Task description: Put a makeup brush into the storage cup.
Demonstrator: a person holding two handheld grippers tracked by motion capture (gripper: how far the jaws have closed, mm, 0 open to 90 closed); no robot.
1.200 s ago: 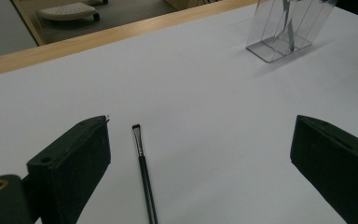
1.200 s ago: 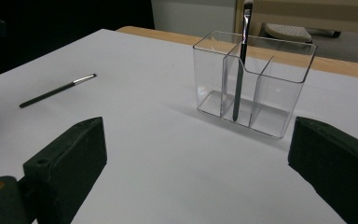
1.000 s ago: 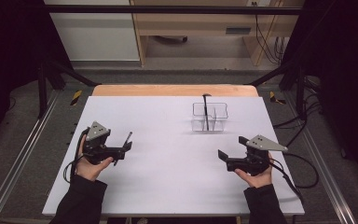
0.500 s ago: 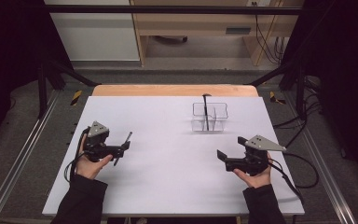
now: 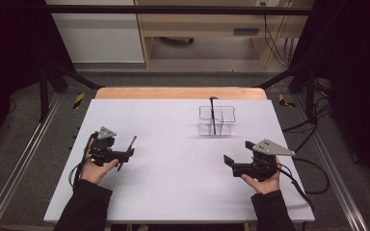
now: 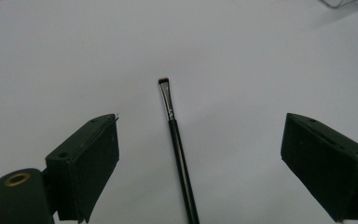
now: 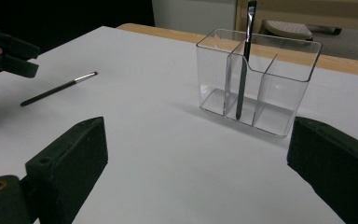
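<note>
A thin black makeup brush (image 6: 177, 140) lies flat on the white table (image 5: 173, 192), bristle end pointing away from me. My left gripper (image 6: 200, 123) hovers low over its handle. The jaws have just been closing a little but still stand wide, with the brush between them and untouched. From above, the left gripper (image 5: 124, 156) sits at the table's left with the brush (image 5: 132, 143) poking out beyond it. My right gripper (image 5: 229, 161) rests open at the right with nothing in it, facing a clear plastic organizer (image 7: 256, 79). A second dark brush (image 7: 244, 56) stands upright in the organizer.
The organizer (image 5: 216, 120) stands at the back right of the table, split into compartments. A wooden strip (image 5: 178, 93) runs along the far edge. Metal rails and cables flank both sides of the table. The left gripper (image 7: 9, 53) appears far off in the right gripper view.
My left gripper has sunk closer to the table over the brush. The right gripper and the organizer have stayed where they were.
</note>
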